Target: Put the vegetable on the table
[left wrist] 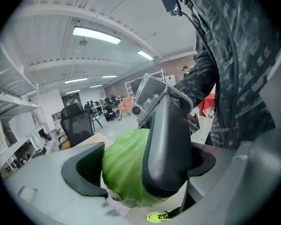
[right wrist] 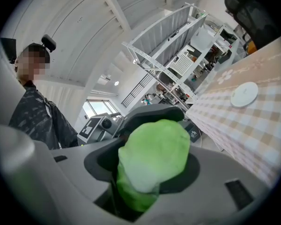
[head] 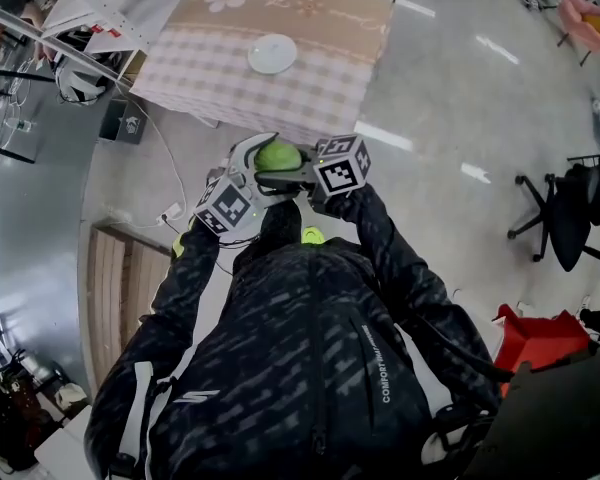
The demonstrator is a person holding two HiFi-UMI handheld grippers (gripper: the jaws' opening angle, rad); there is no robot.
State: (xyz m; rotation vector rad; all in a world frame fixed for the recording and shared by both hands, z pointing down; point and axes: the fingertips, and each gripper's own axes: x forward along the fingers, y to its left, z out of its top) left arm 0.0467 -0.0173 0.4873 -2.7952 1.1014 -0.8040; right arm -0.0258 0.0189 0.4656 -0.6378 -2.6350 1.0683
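Dark jacket [head: 300, 368] close in; left gripper [left wrist: 143, 165] and right gripper [right wrist: 152, 161] both clamped on green cabbage [head: 278, 155]; checked table [head: 210, 68] just ahead.

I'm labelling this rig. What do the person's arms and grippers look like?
The left gripper and right gripper each have a grey body, darker jaws and a cube with black-and-white square markers. The sleeves are black with a grey pattern.

Ceiling strip lights [left wrist: 96, 35] are glowing overhead, and the glossy grey floor [head: 450, 88] is reflecting them. A black office chair [head: 568, 223] is standing aside. White metal shelving [right wrist: 175, 41] is rising near the bench [head: 210, 68], which is wearing a checked cloth.
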